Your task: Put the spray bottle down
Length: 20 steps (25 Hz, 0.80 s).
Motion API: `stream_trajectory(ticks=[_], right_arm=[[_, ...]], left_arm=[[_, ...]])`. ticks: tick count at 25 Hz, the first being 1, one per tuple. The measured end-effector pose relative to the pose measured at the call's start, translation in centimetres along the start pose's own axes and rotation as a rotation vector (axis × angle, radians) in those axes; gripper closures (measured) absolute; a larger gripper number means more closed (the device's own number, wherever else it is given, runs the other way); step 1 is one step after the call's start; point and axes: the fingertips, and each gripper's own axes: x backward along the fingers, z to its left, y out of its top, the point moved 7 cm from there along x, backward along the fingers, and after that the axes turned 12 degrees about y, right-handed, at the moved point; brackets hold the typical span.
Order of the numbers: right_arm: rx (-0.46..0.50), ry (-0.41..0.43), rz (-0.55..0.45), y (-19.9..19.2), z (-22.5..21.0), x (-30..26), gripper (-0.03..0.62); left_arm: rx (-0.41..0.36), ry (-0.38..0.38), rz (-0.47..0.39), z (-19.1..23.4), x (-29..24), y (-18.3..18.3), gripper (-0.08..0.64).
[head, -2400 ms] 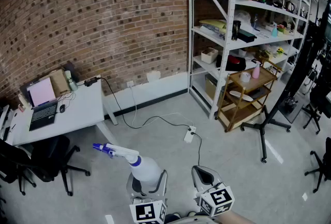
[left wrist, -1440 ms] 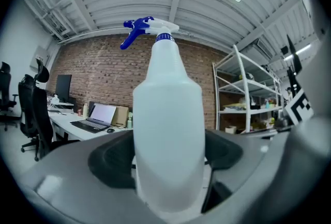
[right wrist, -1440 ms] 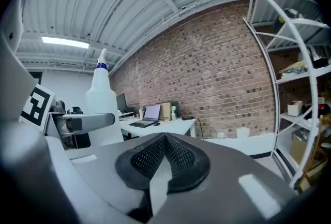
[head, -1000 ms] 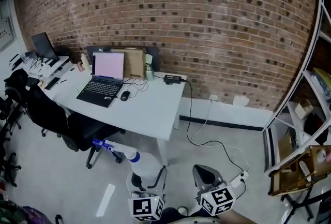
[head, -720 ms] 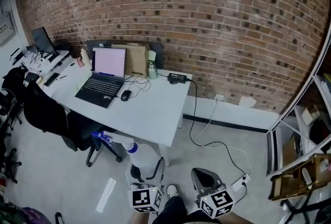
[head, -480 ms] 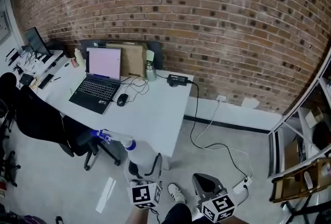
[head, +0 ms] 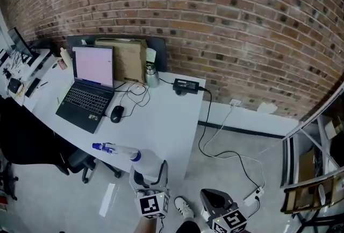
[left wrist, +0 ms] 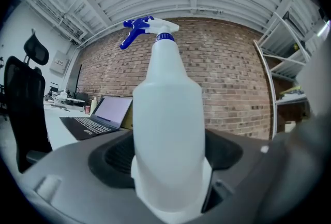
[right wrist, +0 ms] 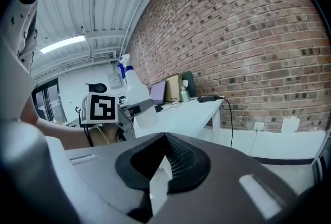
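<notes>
**Friend:** What do you see from where you sit?

**Me:** A big brick wall (head: 215, 22) at the far side. In front of it is a white bench (head: 161, 119). An open laptop (head: 86, 89) sits on the left part of it.

**Friend:** Where is the spray bottle?

**Me:** The spray bottle (head: 142, 161) is in the air at the near edge of the bench, not set down yet. My left claw (head: 149, 186) is clenched round its fat lower part. I grip it low so it stands straight up and does not tip. Its blue nozzle (head: 103, 147) points left.

**Friend:** And your other claw?

**Me:** My right claw (head: 214, 198) is closed with nothing in it. I hold it low on the right, over the floor, so I think it is just kept out of the way.

**Friend:** Where will you put the bottle?

**Me:** I think on the bare white part near me. The right half of the bench has lots of room.

**Friend:** Anything small to watch for?

**Me:** A mouse (head: 116, 113) lies just right of the laptop, and a cup (head: 152, 75) stands at the far edge. Both are well apart from the bottle, so I should not bump them.
</notes>
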Motion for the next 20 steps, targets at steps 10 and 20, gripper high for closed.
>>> stream_trajectory(ticks=[10,20], right_arm=[[-0.05,0.01,0.059,-1.0,-2.3,-3.4,0.594],[-0.066,-0.002,0.055,-1.1,-2.7,-4.1,0.594]], left_arm=[[-0.041,-0.004,-0.008,-1.8,-4.7,-3.2,0.167],[-0.021,0.051,0.045,-0.7,-5.4,-5.2,0.164]])
